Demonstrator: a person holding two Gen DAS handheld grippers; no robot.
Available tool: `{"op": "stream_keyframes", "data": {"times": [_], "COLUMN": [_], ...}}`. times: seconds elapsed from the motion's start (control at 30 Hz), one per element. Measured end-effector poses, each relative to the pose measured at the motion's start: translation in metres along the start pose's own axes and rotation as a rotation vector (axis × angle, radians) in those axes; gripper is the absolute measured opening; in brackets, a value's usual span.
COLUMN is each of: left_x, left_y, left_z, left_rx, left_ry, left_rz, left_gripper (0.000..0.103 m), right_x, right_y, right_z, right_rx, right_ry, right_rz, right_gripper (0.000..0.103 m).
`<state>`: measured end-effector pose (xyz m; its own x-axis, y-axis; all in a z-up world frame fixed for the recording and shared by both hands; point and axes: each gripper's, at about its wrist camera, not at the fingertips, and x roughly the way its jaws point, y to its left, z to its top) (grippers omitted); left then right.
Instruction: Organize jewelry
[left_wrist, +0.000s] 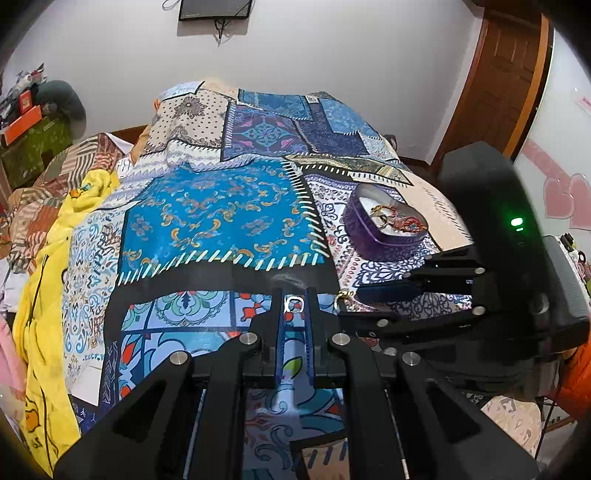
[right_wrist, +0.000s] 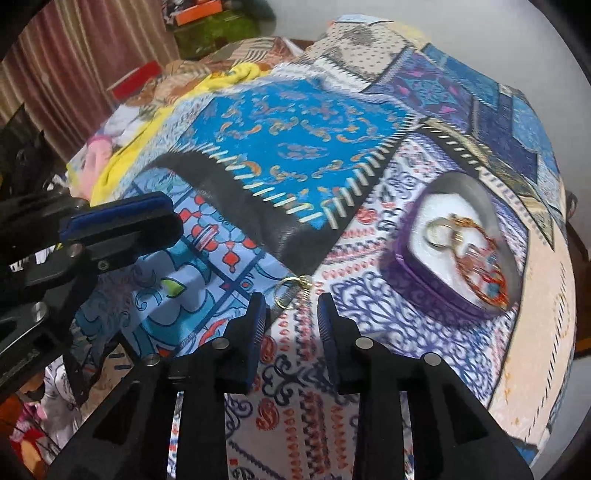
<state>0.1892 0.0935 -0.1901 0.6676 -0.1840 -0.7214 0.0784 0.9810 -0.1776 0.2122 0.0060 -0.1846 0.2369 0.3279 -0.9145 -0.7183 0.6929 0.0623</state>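
My right gripper (right_wrist: 291, 317) gapes over the gold ring (right_wrist: 286, 293); left gripper (left_wrist: 294, 308) pinches a silver ring (left_wrist: 294, 305). Soft bedspread (right_wrist: 303, 147) may swallow the gold one.

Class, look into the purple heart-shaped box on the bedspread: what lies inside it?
Inside the purple box: a white lining, a gold ring and a red-blue beaded bracelet. Anything beneath the bracelet is hidden.
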Motion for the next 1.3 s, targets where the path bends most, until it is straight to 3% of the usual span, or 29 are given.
{"op": "stream_keyframes", "data": {"times": [0.17,0.2,0.27,0.37,0.63,0.87,1.3], "left_x": [0.001,0.001,0.002,0.003,-0.001,0.001,0.016], "left_y": [0.005,0.006,0.006,0.005,-0.003,-0.010,-0.043], "left_z": [-0.001,-0.001,0.000,0.001,0.005,0.010,0.046], "left_rx": [-0.009,-0.010,-0.012,-0.011,-0.004,0.008,0.066], "left_ry": [0.004,0.004,0.004,0.002,-0.013,-0.010,-0.042], "left_rz": [0.001,0.000,0.000,-0.002,-0.008,-0.018,-0.072], "left_gripper": [0.008,0.008,0.008,0.008,0.008,0.008,0.008], "right_x": [0.007,0.006,0.004,0.000,-0.014,-0.043,-0.088], "right_y": [0.000,-0.001,-0.003,-0.006,-0.012,-0.021,-0.078], "right_z": [0.002,0.001,-0.001,-0.002,-0.010,-0.014,-0.018], "right_rx": [-0.006,-0.004,0.001,0.023,0.047,0.078,0.228], "right_ry": [-0.017,-0.023,-0.031,-0.032,-0.063,-0.146,-0.275], "right_rz": [-0.006,-0.011,-0.014,-0.022,-0.028,-0.050,-0.115], "right_gripper": [0.025,0.018,0.017,0.006,0.006,0.006,0.006]}}
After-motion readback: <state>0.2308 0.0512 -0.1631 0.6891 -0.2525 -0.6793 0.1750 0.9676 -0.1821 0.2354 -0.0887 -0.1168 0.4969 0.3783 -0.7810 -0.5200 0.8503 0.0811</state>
